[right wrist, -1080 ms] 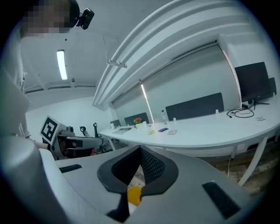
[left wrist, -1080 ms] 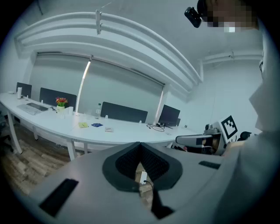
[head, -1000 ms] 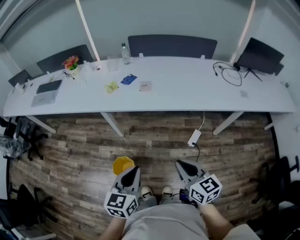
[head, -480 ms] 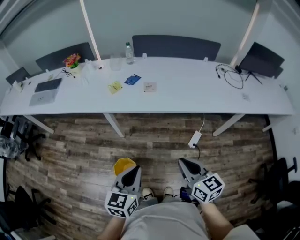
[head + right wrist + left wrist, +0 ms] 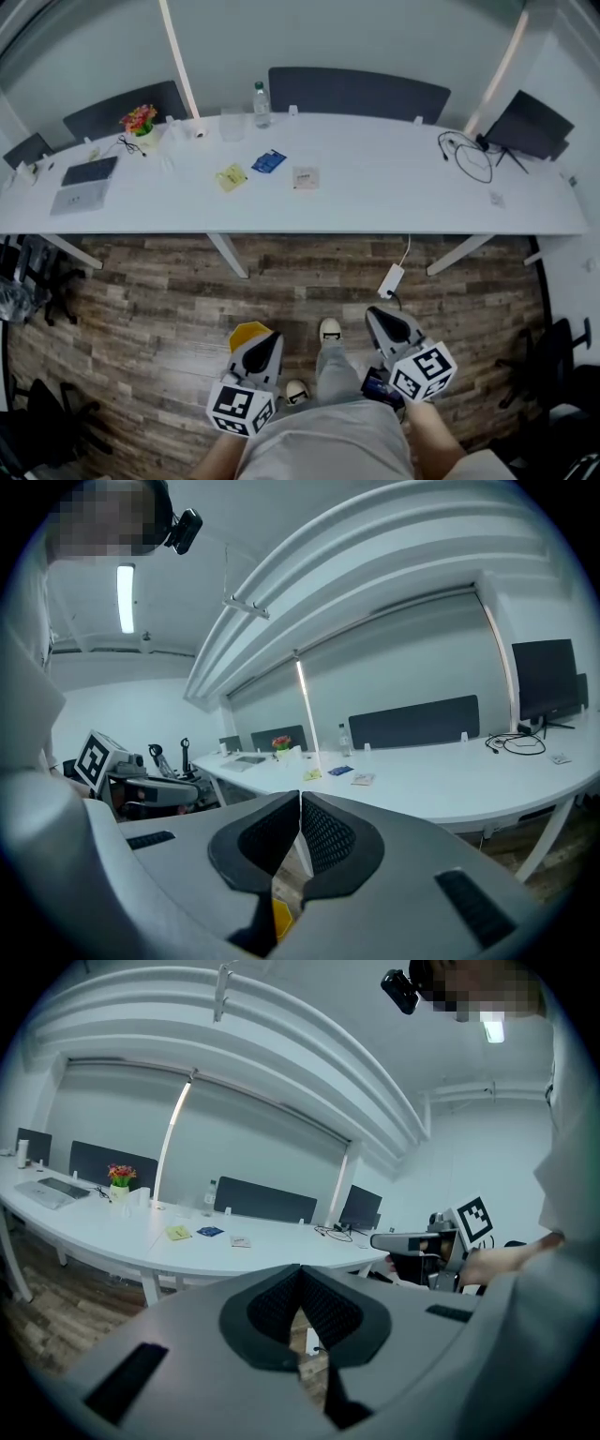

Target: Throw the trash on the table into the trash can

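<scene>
Three pieces of trash lie on the long white table (image 5: 375, 202): a yellow packet (image 5: 230, 177), a blue packet (image 5: 268, 161) and a pale packet (image 5: 306, 177). They also show far off past the jaws, the yellow packet (image 5: 178, 1233) in the left gripper view and the pale packet (image 5: 363, 779) in the right gripper view. A yellow trash can (image 5: 247, 334) stands on the wood floor, partly hidden behind my left gripper (image 5: 266, 343). Left gripper (image 5: 300, 1274) and right gripper (image 5: 379, 320) (image 5: 300, 799) are both shut and empty, well short of the table.
A water bottle (image 5: 262, 103), flowers (image 5: 138, 120), a laptop (image 5: 75, 197), a monitor (image 5: 536, 125) and cables (image 5: 473, 155) are on the table. A white adapter (image 5: 390, 279) hangs below the table's edge. Office chairs (image 5: 37, 272) stand at left. My shoe (image 5: 329, 330) is forward.
The person has stepped toward the table: one foot now leads between the grippers, and both grippers have moved forward a little. Both jaws stay shut.
</scene>
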`<state>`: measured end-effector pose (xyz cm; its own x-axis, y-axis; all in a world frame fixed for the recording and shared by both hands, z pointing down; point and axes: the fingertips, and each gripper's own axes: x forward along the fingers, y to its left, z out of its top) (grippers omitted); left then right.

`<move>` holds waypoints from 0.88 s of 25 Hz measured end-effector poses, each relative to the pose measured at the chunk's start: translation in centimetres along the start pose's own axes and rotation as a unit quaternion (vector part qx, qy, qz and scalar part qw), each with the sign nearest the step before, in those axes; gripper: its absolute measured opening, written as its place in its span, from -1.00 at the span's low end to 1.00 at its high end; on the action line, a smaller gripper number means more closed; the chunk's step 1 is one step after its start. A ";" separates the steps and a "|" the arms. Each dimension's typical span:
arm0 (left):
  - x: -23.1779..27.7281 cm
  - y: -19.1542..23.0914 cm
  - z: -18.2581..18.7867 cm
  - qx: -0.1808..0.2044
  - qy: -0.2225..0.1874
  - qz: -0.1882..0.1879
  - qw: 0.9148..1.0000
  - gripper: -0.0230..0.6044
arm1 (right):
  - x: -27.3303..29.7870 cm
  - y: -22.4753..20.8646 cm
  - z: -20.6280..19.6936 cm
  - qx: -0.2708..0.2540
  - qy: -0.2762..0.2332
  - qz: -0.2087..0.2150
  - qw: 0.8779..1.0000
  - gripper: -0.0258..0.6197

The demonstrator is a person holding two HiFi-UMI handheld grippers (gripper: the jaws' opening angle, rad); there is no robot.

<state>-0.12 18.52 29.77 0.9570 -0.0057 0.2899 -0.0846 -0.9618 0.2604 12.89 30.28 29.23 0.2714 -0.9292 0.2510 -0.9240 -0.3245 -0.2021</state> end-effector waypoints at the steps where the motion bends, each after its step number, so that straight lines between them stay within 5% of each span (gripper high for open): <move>1: 0.7 0.5 0.1 0.001 -0.001 0.000 1.000 -0.93 | 0.8 -0.6 0.0 0.001 0.001 0.000 1.000 -0.82; 22: 26.4 13.7 13.0 -0.034 -0.015 0.097 0.995 -0.93 | 27.0 -20.8 6.8 -0.025 0.093 0.099 0.990 -0.82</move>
<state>27.62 1.62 29.08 0.9288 -0.1979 0.3133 -0.2853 -0.9214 0.2639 41.29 10.74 33.80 0.0341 -0.9232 0.3828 -0.9675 -0.1266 -0.2191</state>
